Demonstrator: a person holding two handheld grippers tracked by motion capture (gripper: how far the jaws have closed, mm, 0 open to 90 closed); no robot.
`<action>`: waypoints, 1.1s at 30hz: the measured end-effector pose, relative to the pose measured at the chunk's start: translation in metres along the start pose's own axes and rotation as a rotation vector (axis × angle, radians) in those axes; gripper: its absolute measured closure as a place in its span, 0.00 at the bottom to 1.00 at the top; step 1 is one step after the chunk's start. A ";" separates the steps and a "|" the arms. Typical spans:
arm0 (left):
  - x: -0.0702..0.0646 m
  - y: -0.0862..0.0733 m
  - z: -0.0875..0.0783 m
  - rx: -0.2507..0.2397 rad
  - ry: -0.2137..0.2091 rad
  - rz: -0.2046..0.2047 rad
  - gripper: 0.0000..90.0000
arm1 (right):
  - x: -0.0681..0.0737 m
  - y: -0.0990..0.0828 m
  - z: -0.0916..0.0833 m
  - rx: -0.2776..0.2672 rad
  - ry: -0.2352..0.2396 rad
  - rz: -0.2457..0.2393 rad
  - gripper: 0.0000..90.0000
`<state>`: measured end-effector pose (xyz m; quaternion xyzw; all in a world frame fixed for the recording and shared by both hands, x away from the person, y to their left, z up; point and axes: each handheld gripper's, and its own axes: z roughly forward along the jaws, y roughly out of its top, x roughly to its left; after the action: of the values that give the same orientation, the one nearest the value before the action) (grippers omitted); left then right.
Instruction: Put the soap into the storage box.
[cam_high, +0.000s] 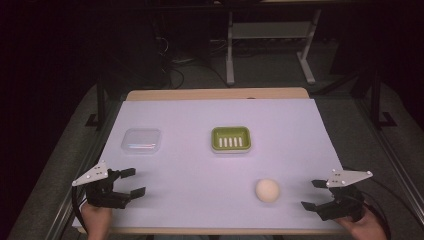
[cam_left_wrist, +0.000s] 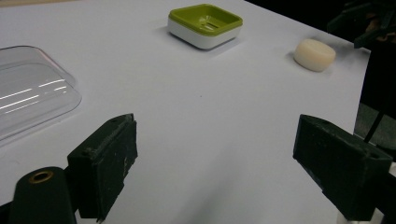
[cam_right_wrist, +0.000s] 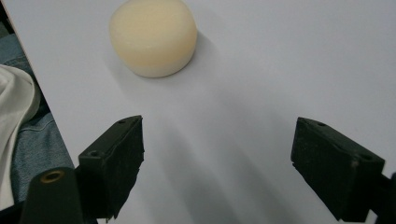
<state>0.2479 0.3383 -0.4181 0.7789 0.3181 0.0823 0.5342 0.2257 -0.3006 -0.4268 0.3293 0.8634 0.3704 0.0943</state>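
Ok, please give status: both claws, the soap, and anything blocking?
Left claw open, empty. Right claw open, empty, near round soap. Soap lies free on white sheet. Path to green dish clear.

The clear lid (cam_left_wrist: 28, 93) runs off the left edge in the left gripper view. Beyond the surface (cam_high: 200, 165), the room is too dark to read.

One round soap bar (cam_high: 267, 190), one green soap dish (cam_high: 230, 139), one clear lid (cam_high: 141, 140), two claws.
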 end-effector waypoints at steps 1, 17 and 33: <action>0.000 0.000 0.000 -0.003 -0.007 -0.008 0.14 | 0.000 0.000 0.000 0.002 0.003 -0.002 0.18; 0.000 0.002 0.000 0.000 -0.005 0.008 0.14 | 0.006 0.012 0.007 0.032 0.020 -0.013 0.18; -0.002 0.003 0.002 0.010 -0.016 0.028 0.14 | 0.015 0.032 0.008 0.001 0.049 -0.038 0.16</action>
<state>0.2487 0.3346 -0.4160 0.7865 0.3033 0.0820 0.5317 0.2336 -0.2696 -0.4087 0.3036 0.8718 0.3760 0.0799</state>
